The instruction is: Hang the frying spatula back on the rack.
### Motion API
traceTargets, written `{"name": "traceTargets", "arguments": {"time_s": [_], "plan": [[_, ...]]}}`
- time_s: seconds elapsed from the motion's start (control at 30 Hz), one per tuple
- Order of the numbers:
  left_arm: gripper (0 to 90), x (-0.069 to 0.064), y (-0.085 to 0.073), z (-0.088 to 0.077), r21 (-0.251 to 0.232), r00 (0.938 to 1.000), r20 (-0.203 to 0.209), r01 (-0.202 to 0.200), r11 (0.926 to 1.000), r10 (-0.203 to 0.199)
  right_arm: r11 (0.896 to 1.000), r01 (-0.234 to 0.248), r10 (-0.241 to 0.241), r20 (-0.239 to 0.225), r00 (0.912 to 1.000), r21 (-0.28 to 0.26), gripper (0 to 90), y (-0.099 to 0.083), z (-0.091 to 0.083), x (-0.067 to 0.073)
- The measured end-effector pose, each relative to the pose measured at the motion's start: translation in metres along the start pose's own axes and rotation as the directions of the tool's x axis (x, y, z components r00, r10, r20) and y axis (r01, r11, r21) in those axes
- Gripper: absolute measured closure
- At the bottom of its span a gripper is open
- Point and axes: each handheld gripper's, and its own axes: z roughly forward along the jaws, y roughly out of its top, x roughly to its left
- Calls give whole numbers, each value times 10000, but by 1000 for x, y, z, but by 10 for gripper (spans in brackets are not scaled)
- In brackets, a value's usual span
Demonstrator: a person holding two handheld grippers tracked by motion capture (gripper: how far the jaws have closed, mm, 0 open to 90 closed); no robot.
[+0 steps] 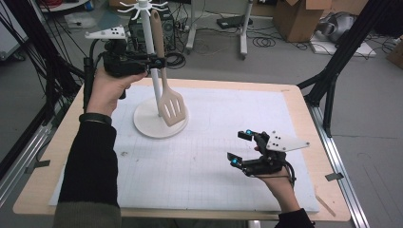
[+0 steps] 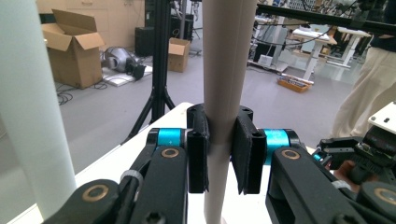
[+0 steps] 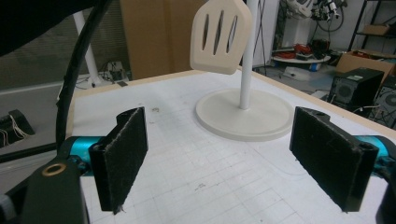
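Beige slotted plastic spatula: held upright, blade down, handle rising alongside the white vertical pole of the utensil stand. Its slotted blade hangs just above the round white base disc of that stand, on the side of the pole facing the table's right edge; contact between blade and disc cannot be determined.

Left gripper: raised beside the pole, above the base disc. Its jaws are pressed onto the spatula handle from both sides, as the left gripper view confirms; the black pads bear directly on the handle. The white pole stands close at the left of that view.

Right gripper: low over the white gridded mat, well apart from the stand, toward the near right of the base disc. Its jaws are spread wide with nothing between them. In the right gripper view, the pads frame the base disc and the spatula blade beyond.

The mat covers a light wooden table.
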Motion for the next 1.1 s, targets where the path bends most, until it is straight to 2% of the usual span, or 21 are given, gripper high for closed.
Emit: {"name": "traceTargets", "arguments": {"time_s": [0.27,0.47,0.6,0.67,0.73,0.8,0.87,0.9,0.93,0.97,1.0,1.03,1.07,1.1], "plan": [[770,8,-3,0,-65,9998,-100,188,9998,-189,10000,-1,1,-42,10000,-15,184,0,0,0],[770,13,-6,1,30,9981,-513,334,9994,-332,10000,39,-39,-43,10000,-22,184,-1,0,-1],[769,16,-11,0,-224,9971,-675,330,9992,-345,10000,-18,18,-57,10000,-3,184,-1,-1,0],[766,18,-17,-1,-590,9965,-808,178,9981,-226,10000,-82,82,-33,10000,7,184,-1,-2,0],[756,19,-18,-2,-653,9959,-863,211,9976,-267,10000,-64,65,-36,10000,24,184,-2,-2,0],[698,19,-18,-4,-882,9923,-1130,405,9953,-504,10000,-5,5,2,10000,-13,184,-2,-1,-1],[609,18,-18,-5,-914,9910,-1221,439,9949,-549,10000,-15,15,-11,10000,17,184,-2,-1,-1],[557,17,-17,-5,-849,9888,-1395,408,9956,-524,10000,-22,22,-1,10000,20,184,-2,-1,-1],[514,13,-17,-6,-674,9851,-1707,115,9977,-229,10000,-45,45,-14,10000,39,184,-2,-1,-1],[476,11,-17,-7,-637,9828,-1847,-40,9980,-78,10000,-35,35,-14,10000,43,184,-2,-1,-1],[441,9,-18,-8,-589,9801,-1984,-132,9982,13,10000,4,-4,2,10000,32,184,-2,-1,-2],[407,9,-18,-8,-589,9801,-1984,-132,9982,13,10000,4,-4,2,10000,32,184,-2,-1,-2],[407,7,-18,-10,-511,9775,-2105,-249,9984,137,10000,-31,31,3,10000,47,184,-3,-1,-2],[348,2,-21,-15,-307,9701,-2395,-475,9984,387,9999,-102,101,15,9999,73,184,-3,-1,-2]]}}
